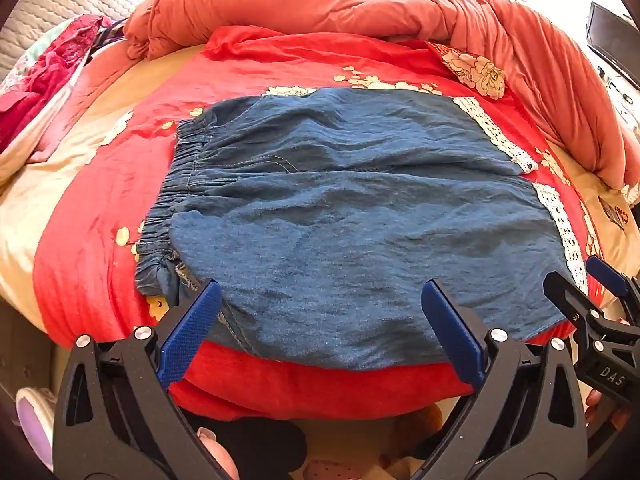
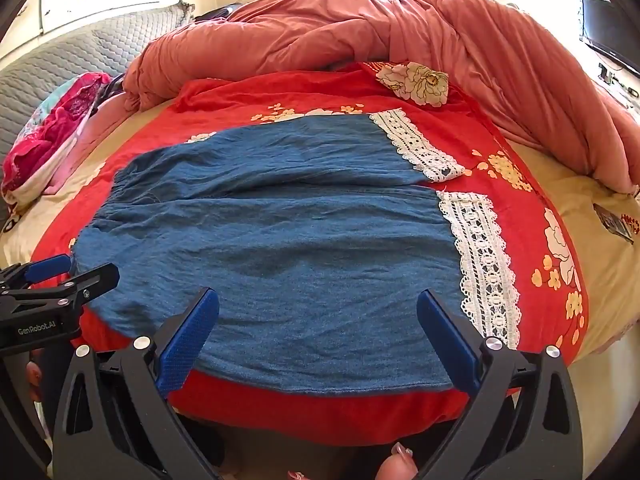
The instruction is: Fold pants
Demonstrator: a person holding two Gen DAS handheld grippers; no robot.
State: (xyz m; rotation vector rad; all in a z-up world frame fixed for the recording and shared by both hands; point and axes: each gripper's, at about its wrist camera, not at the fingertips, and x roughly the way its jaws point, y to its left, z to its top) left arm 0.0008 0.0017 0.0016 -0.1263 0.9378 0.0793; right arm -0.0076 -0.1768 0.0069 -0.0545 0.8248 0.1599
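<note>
Both claws, left point(image 1: 320, 320) and right point(image 2: 318, 328), gape over blue denim lace-hemmed pants point(image 1: 340, 220); rumpled salmon-pink duvet point(image 1: 320, 4) at twelve o'clock, crumpled magenta clothes point(image 2: 52, 140) at ten.

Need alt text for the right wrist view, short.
Blue denim pants with white lace hems lie spread flat on a red floral bedspread. The open right gripper hovers over their near edge, and the left gripper enters from the left, also open. A pink comforter is bunched behind.
</note>
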